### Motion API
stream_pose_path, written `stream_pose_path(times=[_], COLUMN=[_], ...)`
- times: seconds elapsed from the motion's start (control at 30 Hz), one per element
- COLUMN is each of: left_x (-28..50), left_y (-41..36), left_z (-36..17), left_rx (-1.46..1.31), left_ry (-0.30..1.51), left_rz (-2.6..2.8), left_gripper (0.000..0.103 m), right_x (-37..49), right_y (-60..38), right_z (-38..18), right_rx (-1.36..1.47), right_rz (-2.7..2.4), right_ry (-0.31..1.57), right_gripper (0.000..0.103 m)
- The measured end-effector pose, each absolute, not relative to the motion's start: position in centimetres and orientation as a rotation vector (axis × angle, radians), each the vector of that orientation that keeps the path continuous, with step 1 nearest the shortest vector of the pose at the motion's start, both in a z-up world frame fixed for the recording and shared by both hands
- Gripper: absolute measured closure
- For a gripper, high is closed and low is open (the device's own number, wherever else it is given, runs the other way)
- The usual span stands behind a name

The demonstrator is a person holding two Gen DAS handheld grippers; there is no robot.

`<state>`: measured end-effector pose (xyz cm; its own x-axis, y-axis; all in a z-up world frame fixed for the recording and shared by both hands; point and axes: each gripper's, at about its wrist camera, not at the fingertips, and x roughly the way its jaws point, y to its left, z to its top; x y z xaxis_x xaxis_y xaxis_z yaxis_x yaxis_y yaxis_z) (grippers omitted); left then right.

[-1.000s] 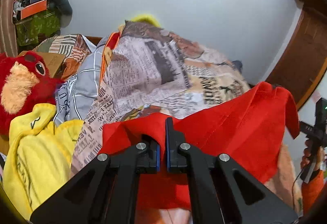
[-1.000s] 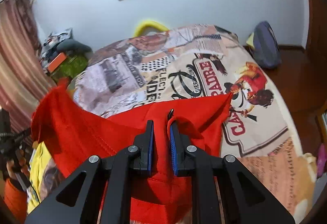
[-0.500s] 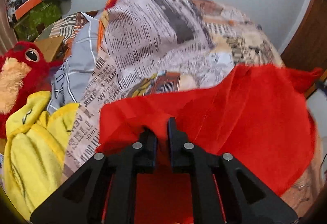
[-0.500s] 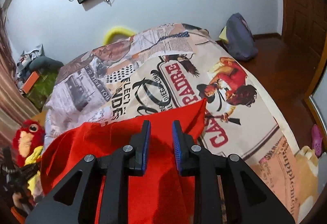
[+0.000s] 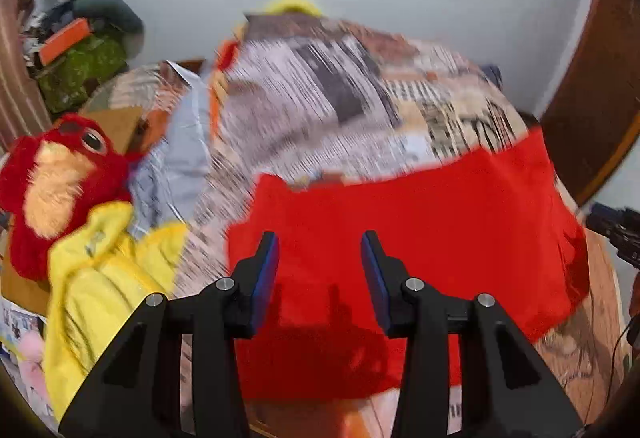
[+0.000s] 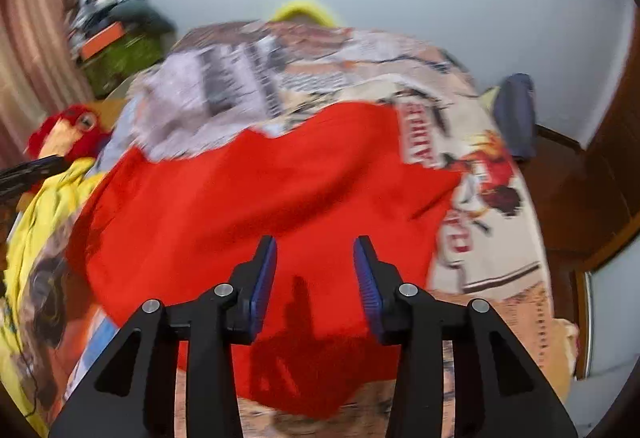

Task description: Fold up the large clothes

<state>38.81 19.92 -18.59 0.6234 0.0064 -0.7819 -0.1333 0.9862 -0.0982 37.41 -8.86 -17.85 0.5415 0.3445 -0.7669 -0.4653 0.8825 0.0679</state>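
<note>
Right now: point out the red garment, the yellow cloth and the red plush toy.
red garment [image 5: 420, 222], left wrist view, on its flat middle.
yellow cloth [image 5: 100, 278], left wrist view, on its bunched folds.
red plush toy [image 5: 56, 178], left wrist view, on its orange face.

Red garment [image 6: 248, 214] beneath parted jaws

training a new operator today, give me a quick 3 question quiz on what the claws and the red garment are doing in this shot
1. True or false: the left claw is shut on the red garment.
2. What does the red garment lie on?
A. bare floor
B. printed bedspread
C. chair
3. Fill in: the plush toy at the bed's left edge rests against a ____ garment.

Key: 1 false, both the left claw and the right claw are open above the cloth. 2 B, the printed bedspread. 3 yellow.
</note>
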Motion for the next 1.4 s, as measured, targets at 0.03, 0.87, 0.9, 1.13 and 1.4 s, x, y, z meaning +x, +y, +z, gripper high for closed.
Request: stream_pose_path(times=[0.03,0.87,0.9,1.13,1.4], left_x=[38.7,34.0,33.4,29.7,28.6], left_y=[19.2,18.4,19.1,23.0,24.1], left_z=[-19.3,-29.0,-28.8,-25.5,-25.7], left_rx=[-0.156,-0.145,-0.164,-0.260,-0.658], left_ry=[0.913,1.045,1.041,0.960,0.956], left_rz=[0.060,0.218,0.245,0.400,0.233], left_gripper=[0.061,0.031,0.031,0.031,0.031], right_x=[37.2,38.2,38.2,36.8,34.4], right_y=[-8.1,-20.9,-21.4,-24.4,-20.6], right_z=[-18.2,-25.7,-25.7,-22.9,-18.5], right_rx=[-0.159,-0.094,-0.102,-0.002,-0.031], right_rz=[0.505,0.209,0.176,0.183,0.291], right_ry=[0.889,1.056,1.061,1.041,0.909], right_gripper=[0.066,0.047,0.047,0.047,0.045])
